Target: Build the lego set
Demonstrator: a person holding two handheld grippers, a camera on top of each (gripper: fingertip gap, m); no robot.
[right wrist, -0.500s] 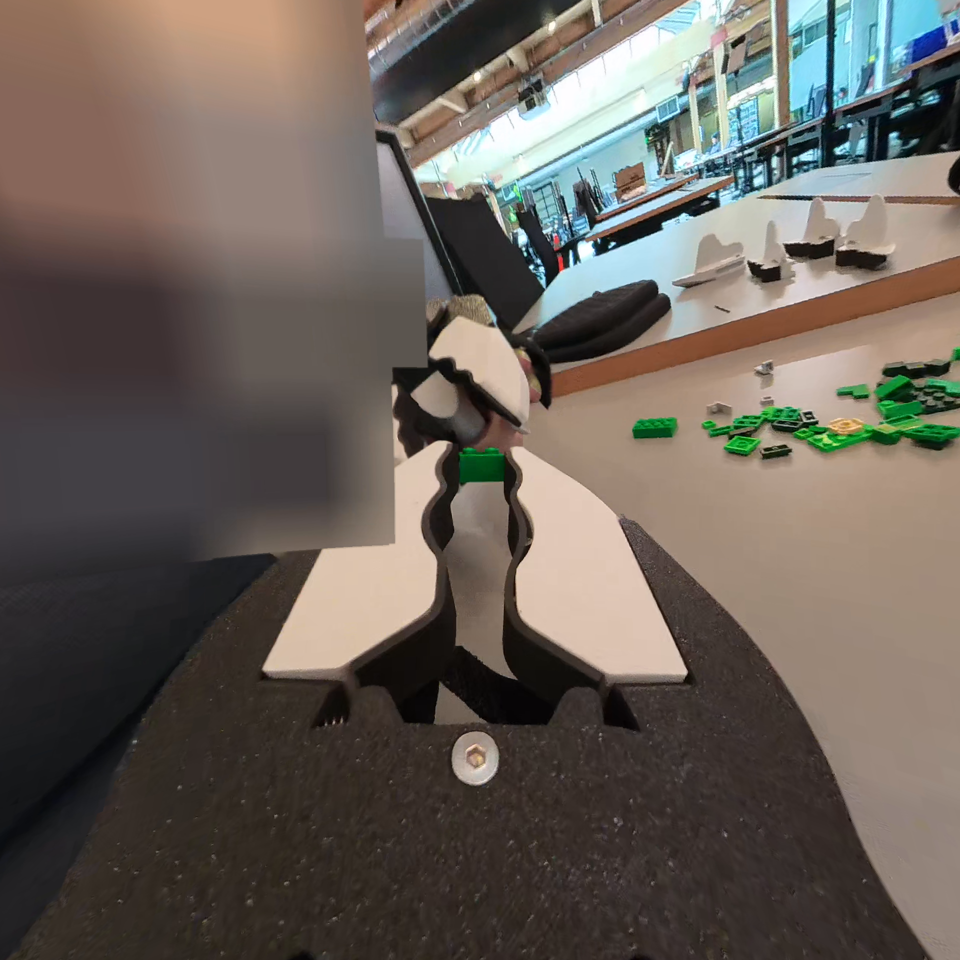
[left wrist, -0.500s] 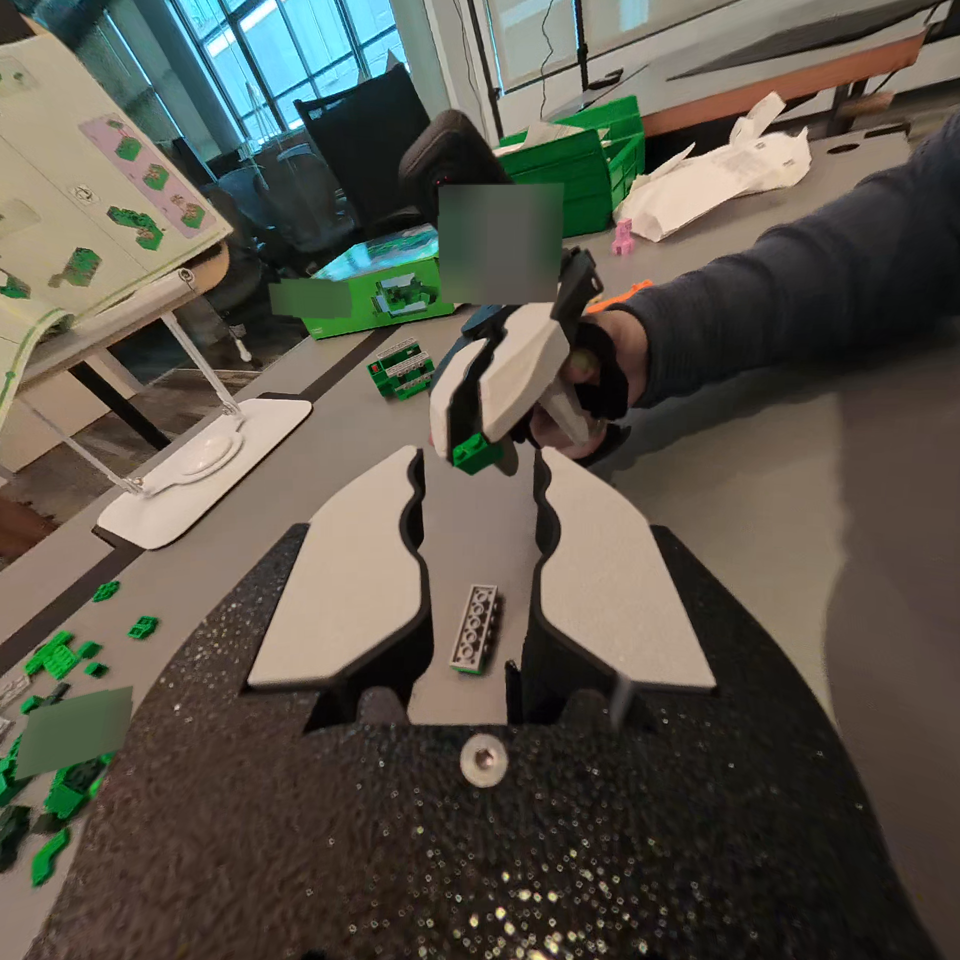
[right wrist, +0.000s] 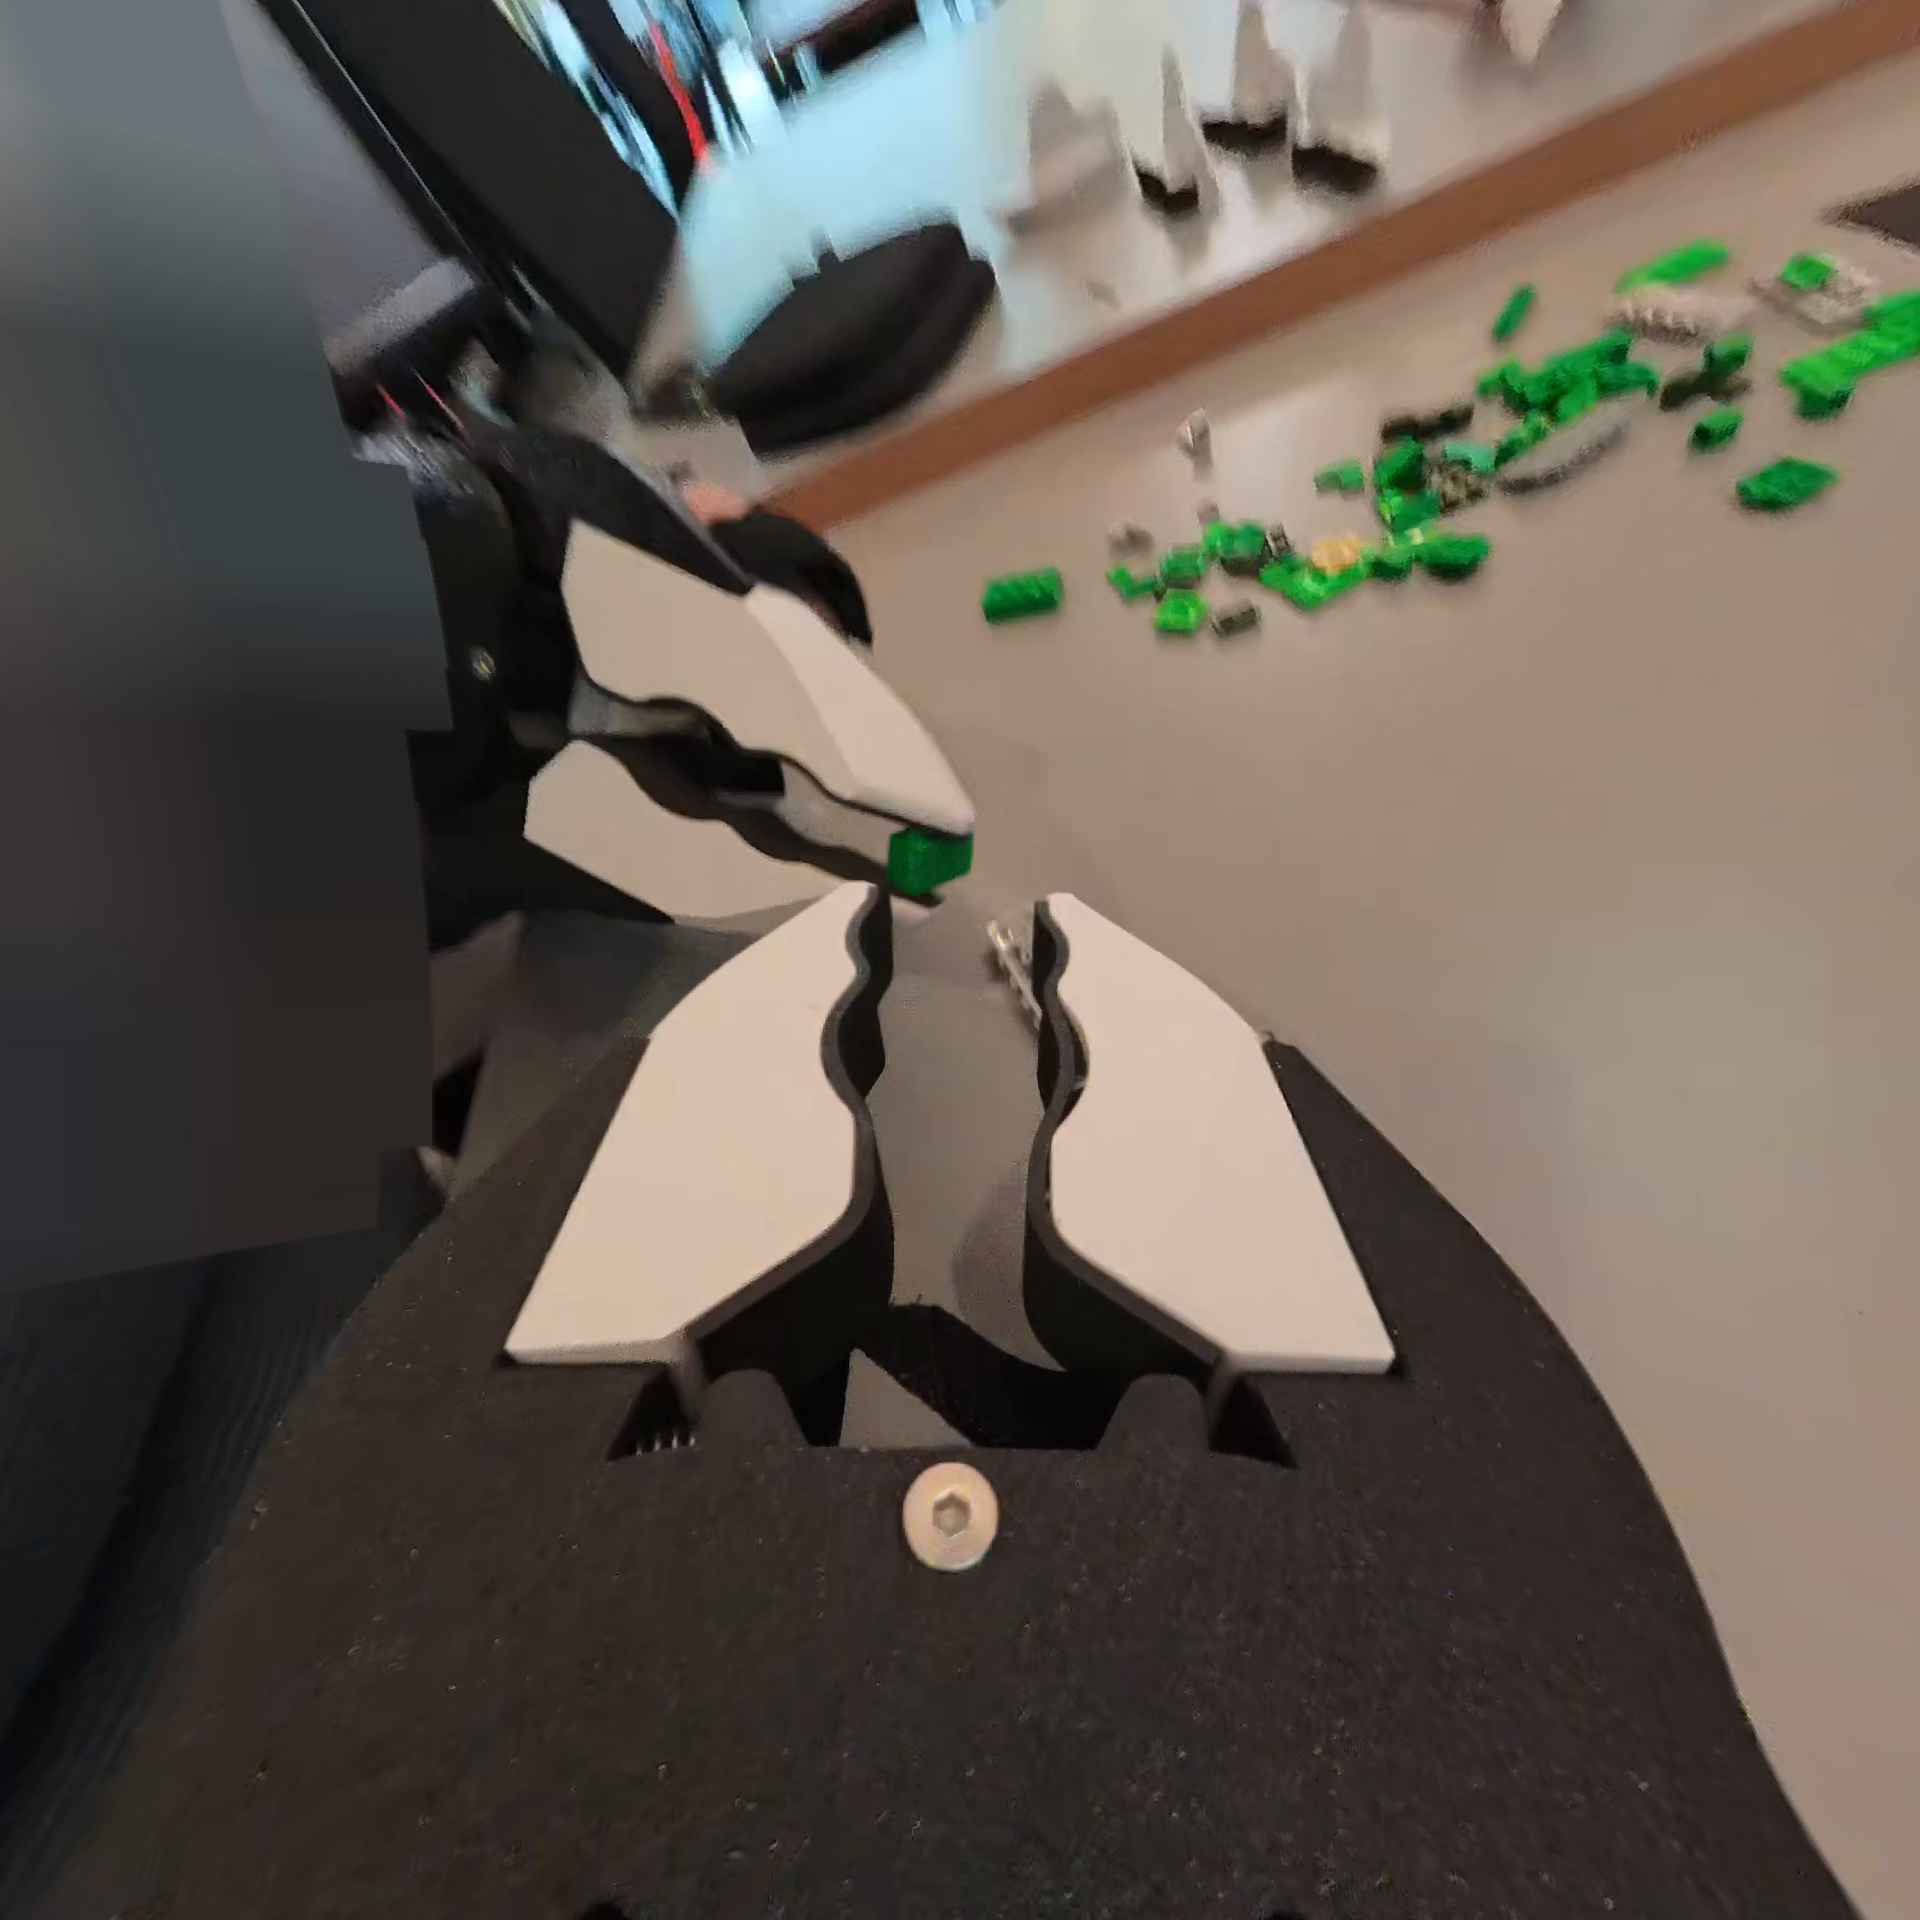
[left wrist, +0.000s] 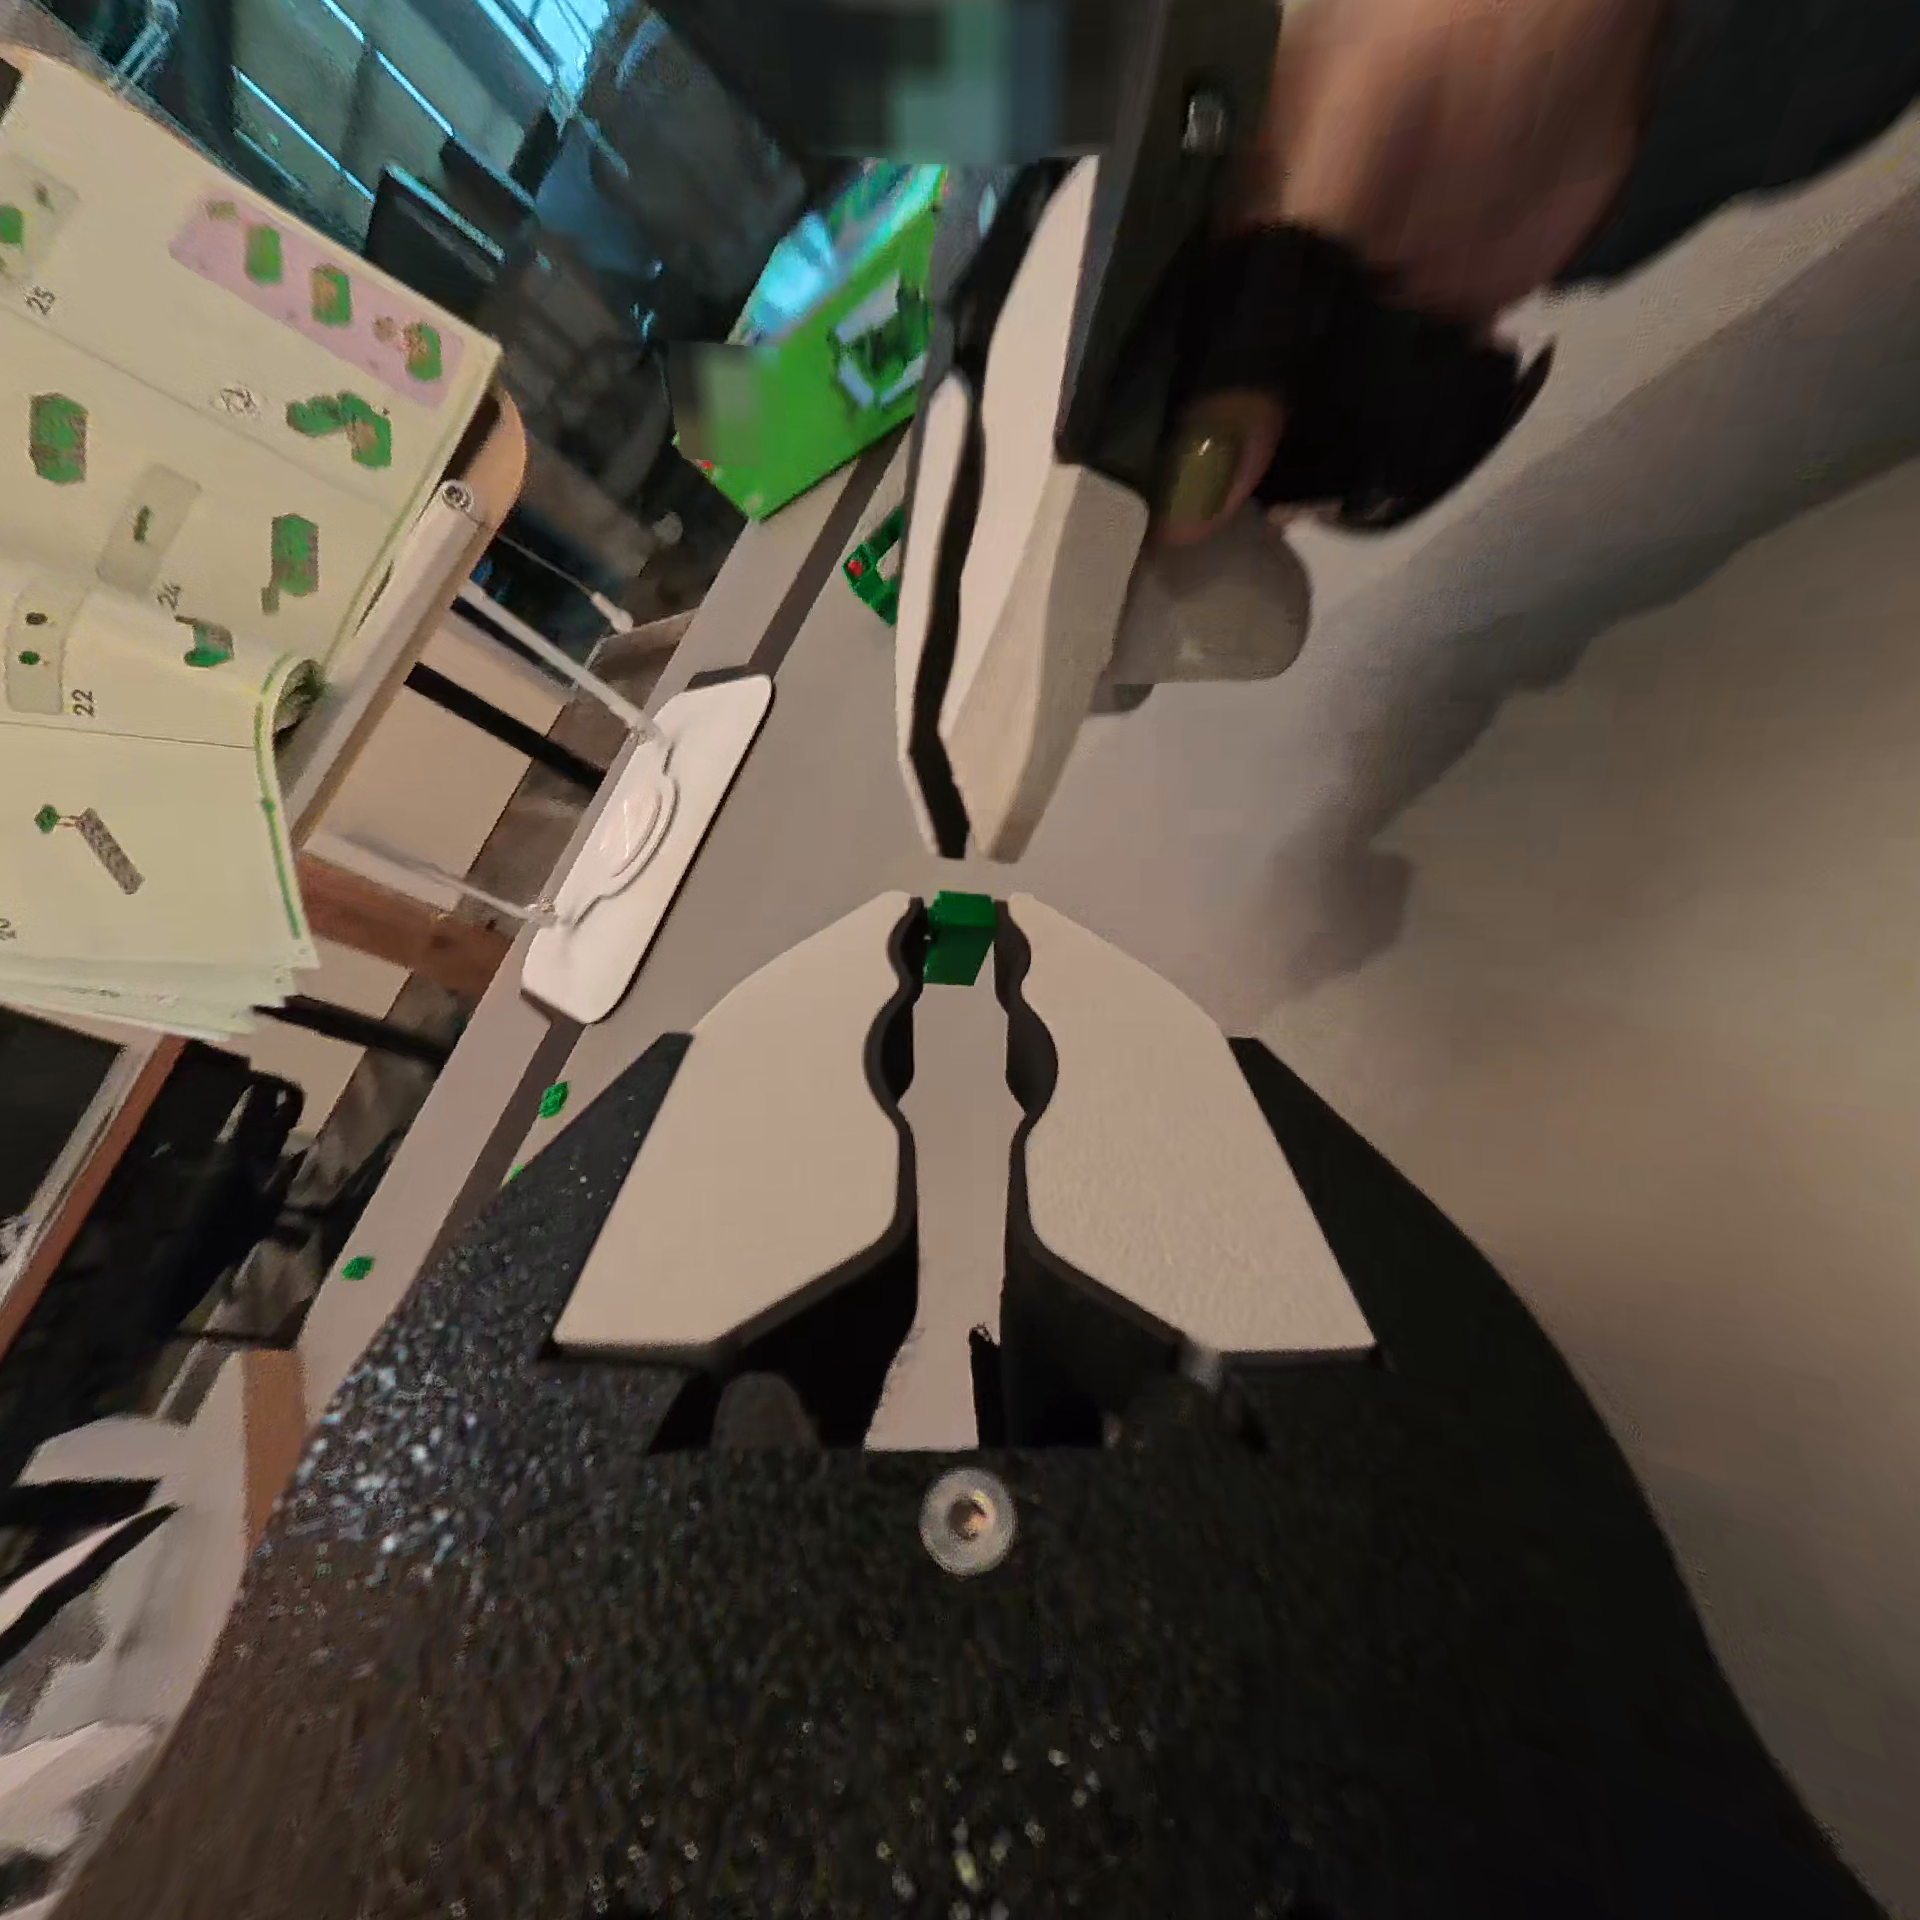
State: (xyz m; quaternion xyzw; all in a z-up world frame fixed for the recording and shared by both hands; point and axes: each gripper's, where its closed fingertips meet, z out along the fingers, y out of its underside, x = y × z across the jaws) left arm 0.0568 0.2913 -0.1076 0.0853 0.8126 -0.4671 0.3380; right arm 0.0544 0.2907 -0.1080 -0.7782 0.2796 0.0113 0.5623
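My left gripper (left wrist: pixel 955 902) is shut on a small green brick (left wrist: pixel 954 943) at its fingertips, held above the grey table (left wrist: pixel 1558 1039). In the right wrist view the brick (right wrist: pixel 928 862) sits pinched in the left gripper's tips (right wrist: pixel 940 836), just past my right gripper. My right gripper (right wrist: pixel 961 906) is open and empty. In the left wrist view it (left wrist: pixel 966 836) points down, tips just above the brick. A grey studded plate (right wrist: pixel 1010 951) lies on the table by the right gripper's right fingertip. Both views are motion-blurred.
An open instruction booklet (left wrist: pixel 156 623) rests on a clear stand with a white base (left wrist: pixel 649 831) at the left table edge. A green box (left wrist: pixel 831 395) and a small green build (left wrist: pixel 878 566) stand farther back. Loose green pieces (right wrist: pixel 1455 468) are scattered at the right.
The green brick was in my right gripper; now my left gripper is shut on it and the right has opened. The left gripper rose off the grey plate.
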